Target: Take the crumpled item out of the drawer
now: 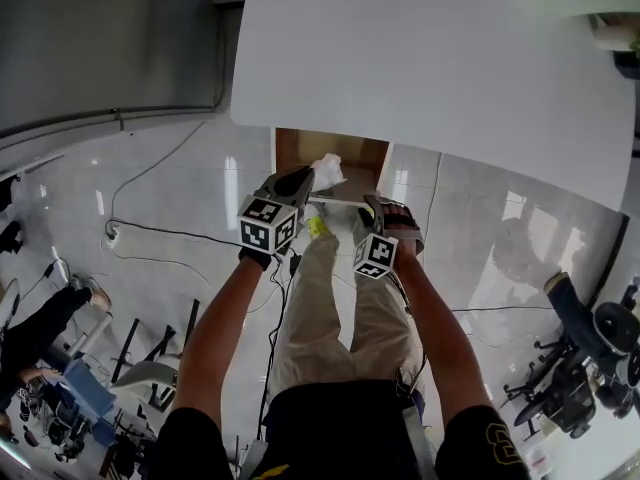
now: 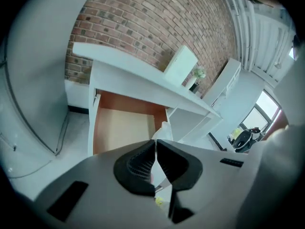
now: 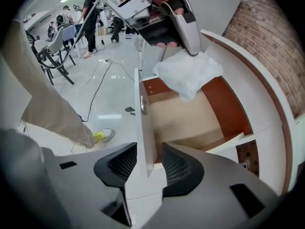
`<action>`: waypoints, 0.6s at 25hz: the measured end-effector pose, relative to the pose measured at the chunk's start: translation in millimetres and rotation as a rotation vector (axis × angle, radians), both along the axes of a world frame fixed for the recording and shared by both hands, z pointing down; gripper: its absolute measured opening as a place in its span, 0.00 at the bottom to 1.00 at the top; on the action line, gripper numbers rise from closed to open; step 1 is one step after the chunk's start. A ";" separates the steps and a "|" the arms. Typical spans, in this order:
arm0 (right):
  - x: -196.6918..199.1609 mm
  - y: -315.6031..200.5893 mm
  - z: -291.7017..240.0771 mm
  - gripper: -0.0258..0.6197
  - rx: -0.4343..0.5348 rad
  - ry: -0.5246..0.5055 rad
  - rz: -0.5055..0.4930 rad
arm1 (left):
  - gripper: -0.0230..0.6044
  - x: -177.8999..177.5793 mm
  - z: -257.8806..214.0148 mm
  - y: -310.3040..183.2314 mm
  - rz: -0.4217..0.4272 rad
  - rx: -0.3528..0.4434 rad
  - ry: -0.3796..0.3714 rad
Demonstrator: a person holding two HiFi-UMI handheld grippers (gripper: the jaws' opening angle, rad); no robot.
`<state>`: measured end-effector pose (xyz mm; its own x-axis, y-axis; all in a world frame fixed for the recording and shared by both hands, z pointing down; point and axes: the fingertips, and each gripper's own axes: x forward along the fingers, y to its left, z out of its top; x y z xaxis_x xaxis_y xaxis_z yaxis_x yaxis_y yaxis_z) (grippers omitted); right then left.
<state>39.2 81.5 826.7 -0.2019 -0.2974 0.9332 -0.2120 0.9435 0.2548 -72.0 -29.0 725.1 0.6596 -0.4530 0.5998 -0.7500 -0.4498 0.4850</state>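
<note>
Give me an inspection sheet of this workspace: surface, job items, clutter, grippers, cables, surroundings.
Surface: white desk above an open drawer.
Job's things: crumpled paper held above the drawer; nothing else seen inside.
Clutter: white box and small plant on the desk.
Grippers: left gripper shut on the paper; right gripper open, jaws astride the drawer front.
Cables: black cable on the floor.
Surroundings: brick wall, chairs, people behind.

Grey left gripper [image 2: 155,151] and right gripper [image 3: 145,163], black ribbed fingers [image 2: 136,163], checkered marker cubes [image 1: 268,225]; black T-shirt [image 1: 330,428], beige trousers [image 1: 330,298]
</note>
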 end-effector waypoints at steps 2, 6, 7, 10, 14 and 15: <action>6.7 2.3 -24.5 0.33 0.023 -0.013 0.017 | 0.08 -3.2 -31.6 4.5 -0.029 0.027 0.010; 16.3 -7.5 -98.3 0.30 0.078 -0.116 0.147 | 0.08 -3.2 -102.9 2.0 -0.087 0.082 0.045; 18.8 -11.1 -120.3 0.29 0.084 -0.154 0.202 | 0.08 -1.3 -121.3 1.9 -0.098 0.091 0.053; 31.4 -33.6 -189.0 0.25 0.119 -0.277 0.374 | 0.08 8.9 -175.1 -4.0 -0.125 0.116 0.077; 56.7 -79.2 -287.7 0.20 0.229 -0.444 0.572 | 0.08 20.4 -245.6 -21.6 -0.158 0.164 0.086; 61.8 -85.6 -311.9 0.18 0.254 -0.485 0.616 | 0.08 20.2 -262.4 -22.2 -0.168 0.175 0.080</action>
